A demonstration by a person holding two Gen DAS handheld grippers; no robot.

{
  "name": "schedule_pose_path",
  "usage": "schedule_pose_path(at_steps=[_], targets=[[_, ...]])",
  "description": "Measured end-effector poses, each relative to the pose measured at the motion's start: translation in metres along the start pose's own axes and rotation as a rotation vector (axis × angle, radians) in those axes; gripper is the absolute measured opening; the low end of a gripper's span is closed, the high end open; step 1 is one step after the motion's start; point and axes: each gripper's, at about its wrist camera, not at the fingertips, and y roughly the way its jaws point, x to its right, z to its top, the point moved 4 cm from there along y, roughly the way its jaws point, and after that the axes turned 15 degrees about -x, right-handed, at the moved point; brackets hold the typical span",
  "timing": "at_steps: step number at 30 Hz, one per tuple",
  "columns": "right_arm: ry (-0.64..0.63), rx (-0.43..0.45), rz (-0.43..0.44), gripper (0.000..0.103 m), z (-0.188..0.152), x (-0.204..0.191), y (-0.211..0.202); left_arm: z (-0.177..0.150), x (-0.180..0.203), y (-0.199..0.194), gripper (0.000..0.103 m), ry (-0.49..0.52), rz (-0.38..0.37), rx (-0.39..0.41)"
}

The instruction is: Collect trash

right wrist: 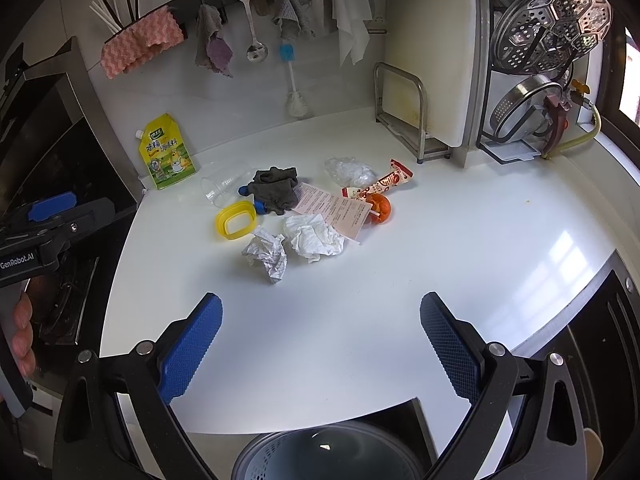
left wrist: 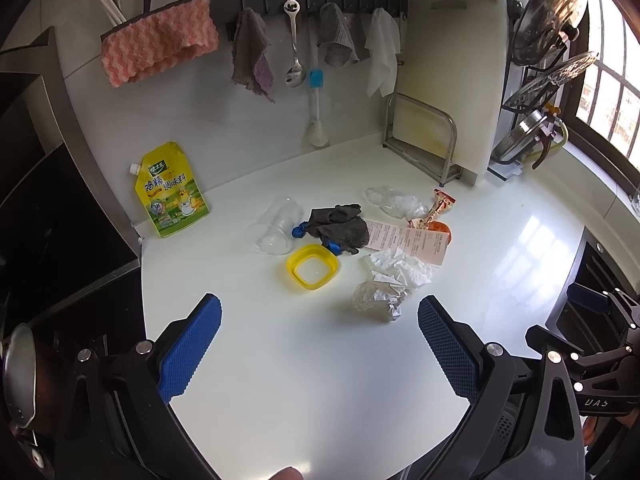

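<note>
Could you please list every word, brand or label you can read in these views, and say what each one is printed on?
"GenRobot.AI": side of the left gripper body.
"UAS", roughly: right gripper body, blurred.
"鸡精 调味料": yellow seasoning pouch; its smaller print is unreadable.
Pink receipt: lines of print, too small to read.
Snack wrapper: lettering too blurred.
</note>
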Motion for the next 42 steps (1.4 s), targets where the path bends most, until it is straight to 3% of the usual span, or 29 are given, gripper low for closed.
schedule_pose_path(at_steps=[16,28,34,42], targets=[[-0.001,-0.024,0.004,0.095,0.002,-0.004,0.012,0.001,-0.009,0.010,0.097,-0.007,-0.011,-0.027],[0.045,-0.048,-0.007,0.095,-0.002,0.019,0.023,0.008,0.016,0.038,0.097,0.030,-0.038,-0.070],[0.068,-0.060,-0.016,0.095,-0.002,0.035,0.029,0.011,0.039,0.069,0.097,0.067,-0.075,-0.102],[0.104,-0.081,-0.030,0.095,-0.001,0.056,0.039,0.018,0.069,0.145,0.096,0.126,-0.098,-0.177]])
